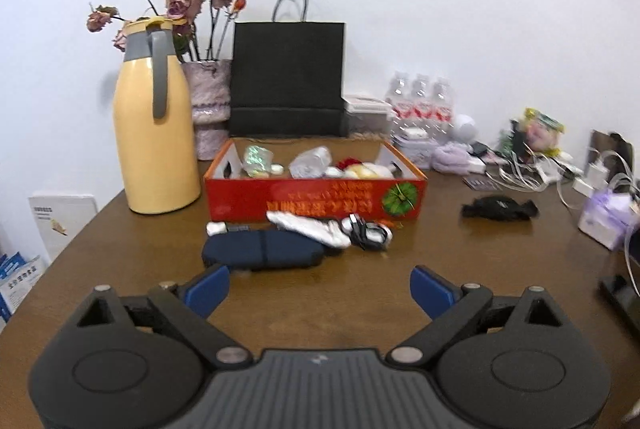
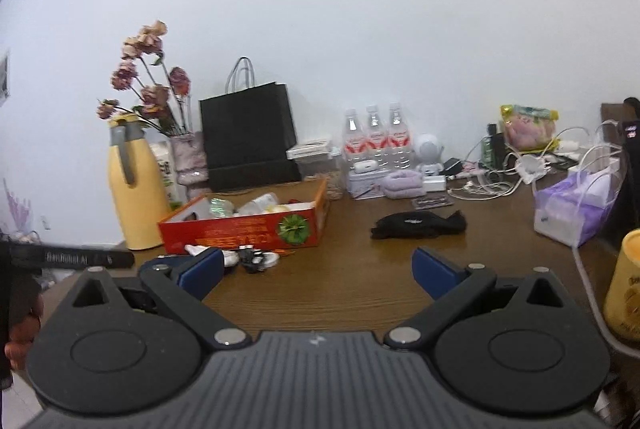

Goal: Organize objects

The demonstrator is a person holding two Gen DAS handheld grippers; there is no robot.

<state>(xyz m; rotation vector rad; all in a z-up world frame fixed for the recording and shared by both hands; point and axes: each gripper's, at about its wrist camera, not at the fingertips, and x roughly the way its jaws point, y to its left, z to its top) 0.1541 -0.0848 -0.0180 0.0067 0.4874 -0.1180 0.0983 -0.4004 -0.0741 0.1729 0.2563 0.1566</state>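
Observation:
An open red box point(image 1: 316, 195) point(image 2: 240, 235) with several small items inside sits mid-table. In front of it lie a dark blue pouch point(image 1: 262, 249), a white packet point(image 1: 308, 227) and a tangle of black and white cable point(image 1: 368, 231) point(image 2: 252, 257). A black cloth item point(image 1: 498, 209) point(image 2: 418, 225) lies to the right. My left gripper point(image 1: 320, 289) hovers open just short of the blue pouch, nothing between its fingers. My right gripper point(image 2: 318, 273) is open and empty too, with the black cloth item ahead and slightly right of it.
A yellow thermos jug point(image 1: 154, 125) point(image 2: 134, 185), a vase of dried roses point(image 1: 210, 101) and a black paper bag point(image 1: 288, 77) point(image 2: 248, 137) stand behind the box. Water bottles point(image 2: 374, 139), chargers, cables and a purple tissue pack point(image 2: 576, 205) crowd the right. A yellow cup point(image 2: 624, 293) stands at the near right.

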